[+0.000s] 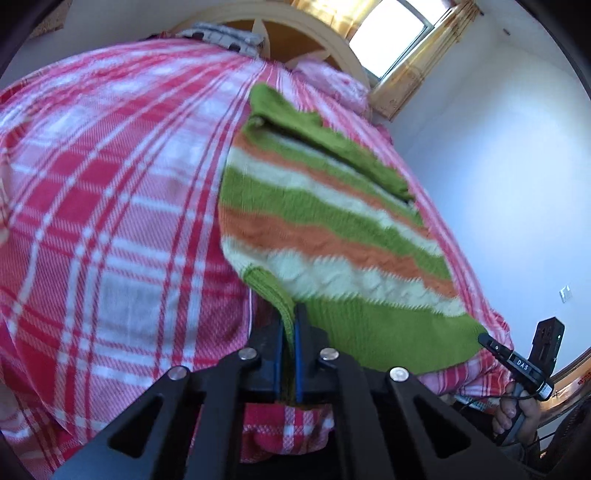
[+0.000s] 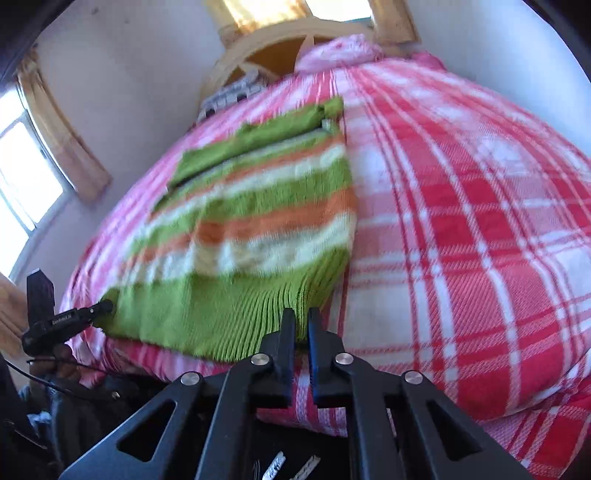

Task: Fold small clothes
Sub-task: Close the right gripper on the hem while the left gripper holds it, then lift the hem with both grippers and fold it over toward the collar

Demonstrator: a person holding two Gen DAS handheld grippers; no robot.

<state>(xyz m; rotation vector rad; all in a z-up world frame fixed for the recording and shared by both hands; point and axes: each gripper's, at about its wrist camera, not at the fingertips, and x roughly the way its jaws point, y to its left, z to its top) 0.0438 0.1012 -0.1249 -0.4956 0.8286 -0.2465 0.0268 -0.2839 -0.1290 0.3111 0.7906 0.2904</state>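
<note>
Both hem corners of the sweater (image 1: 332, 229) clamped, left gripper (image 1: 290, 317) low centre, right gripper (image 2: 301, 317) likewise: best lifted level together toward the collar.

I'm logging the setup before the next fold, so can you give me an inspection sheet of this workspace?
Surface: bed under a red, pink and white plaid blanket.
Job's things: striped green, orange and cream sweater lying mostly flat on the blanket, a sleeve folded across its top.
Clutter: grey patterned cloth and pink pillow by the headboard.
Grippers: left gripper shut on the sweater's hem corner; right gripper shut on the hem's other corner.
Cables: black cable below the left gripper, in the right wrist view.
Surroundings: white walls, curtained window, wooden headboard.
</note>
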